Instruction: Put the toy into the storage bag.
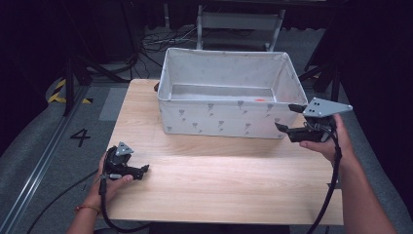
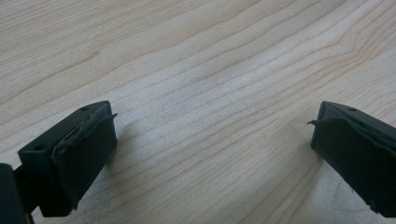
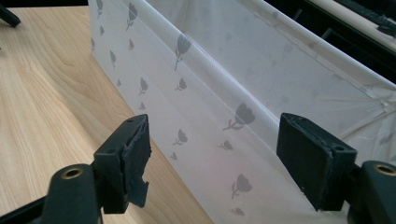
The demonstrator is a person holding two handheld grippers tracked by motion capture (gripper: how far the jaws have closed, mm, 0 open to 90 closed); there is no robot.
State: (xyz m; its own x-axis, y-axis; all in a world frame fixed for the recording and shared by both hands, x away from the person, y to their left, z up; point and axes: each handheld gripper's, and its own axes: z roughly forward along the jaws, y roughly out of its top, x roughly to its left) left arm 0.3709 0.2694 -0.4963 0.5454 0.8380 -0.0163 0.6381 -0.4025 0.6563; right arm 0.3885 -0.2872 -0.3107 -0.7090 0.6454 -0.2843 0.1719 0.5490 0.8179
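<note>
Box: white fabric box (image 1: 224, 119) with grey flowers, at 12 o'clock on the desk (image 1: 219, 185).
Right tool (image 1: 288, 119): at 3 o'clock, jaws spread, just beside the box corner.
Left tool (image 1: 144, 170): at 8 o'clock, jaws spread, over bare desk.

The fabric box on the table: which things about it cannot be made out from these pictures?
- High view: the small orange-red thing inside the fabric box is too small to identify.
- High view: the box's near wall hides part of its floor.
- High view: a dark thing at the box's far left corner is mostly hidden behind it.
- Right gripper view: the box's interior is cut off.
</note>
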